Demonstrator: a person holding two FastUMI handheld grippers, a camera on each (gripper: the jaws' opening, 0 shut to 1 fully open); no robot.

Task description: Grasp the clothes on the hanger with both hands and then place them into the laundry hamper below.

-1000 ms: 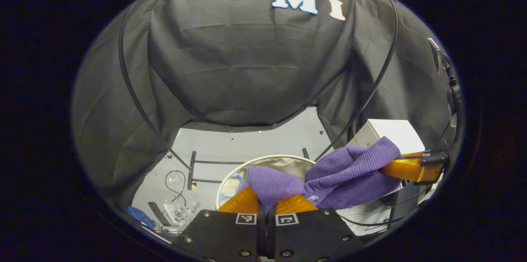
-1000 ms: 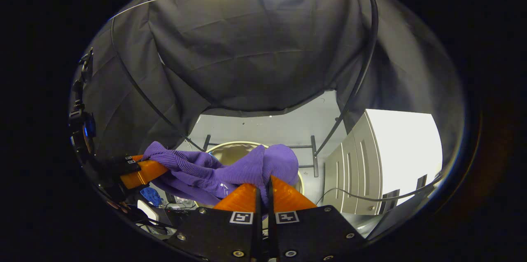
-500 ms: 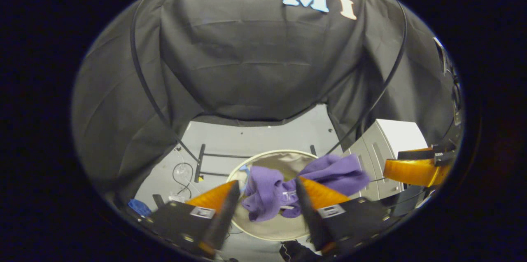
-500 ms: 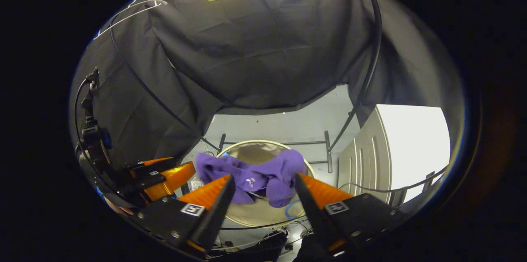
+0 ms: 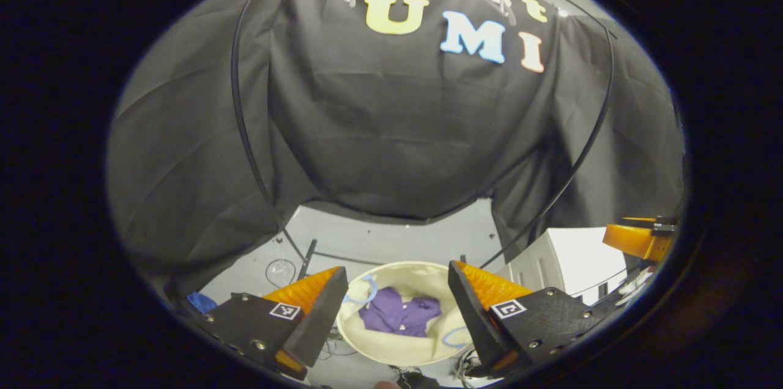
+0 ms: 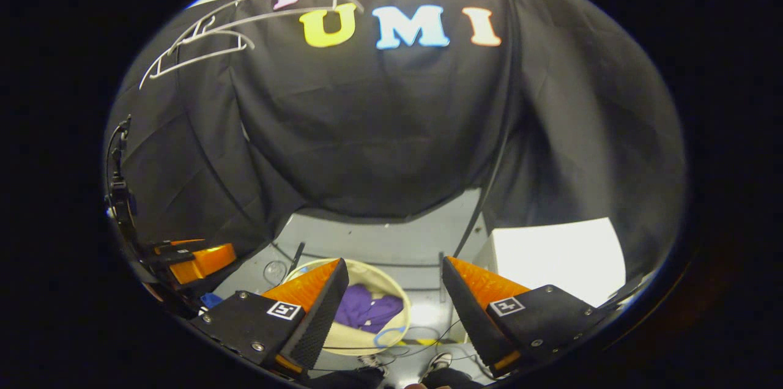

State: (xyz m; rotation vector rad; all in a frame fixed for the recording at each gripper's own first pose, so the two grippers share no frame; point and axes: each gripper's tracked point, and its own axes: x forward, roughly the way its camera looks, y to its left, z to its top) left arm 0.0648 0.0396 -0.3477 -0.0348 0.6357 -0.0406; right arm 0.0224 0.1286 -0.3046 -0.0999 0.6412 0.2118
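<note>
The purple knit garment (image 5: 400, 314) lies crumpled in the bottom of the round cream laundry hamper (image 5: 422, 349) on the floor. In the right gripper view the purple garment (image 6: 367, 312) shows inside the hamper (image 6: 397, 291) too. My left gripper (image 5: 397, 282) stands open high above the hamper, nothing between its orange fingers. My right gripper (image 6: 396, 276) is open as well, also above the hamper. The right gripper's orange fingers (image 5: 636, 239) show at the far right of the left gripper view. The left gripper's fingers (image 6: 199, 260) show at the left of the right gripper view. White bare hangers (image 6: 208, 40) hang at the upper left.
A white cabinet (image 6: 556, 257) stands right of the hamper. Black frame poles (image 5: 244, 132) curve along the cloth wall. Cables (image 5: 278, 268) and a blue item (image 5: 199, 301) lie on the grey floor left of the hamper. A black stand bar (image 5: 306, 251) sits behind it.
Both grippers opened and let go of the purple garment, which dropped into the hamper. Both grippers have since risen well above it.
</note>
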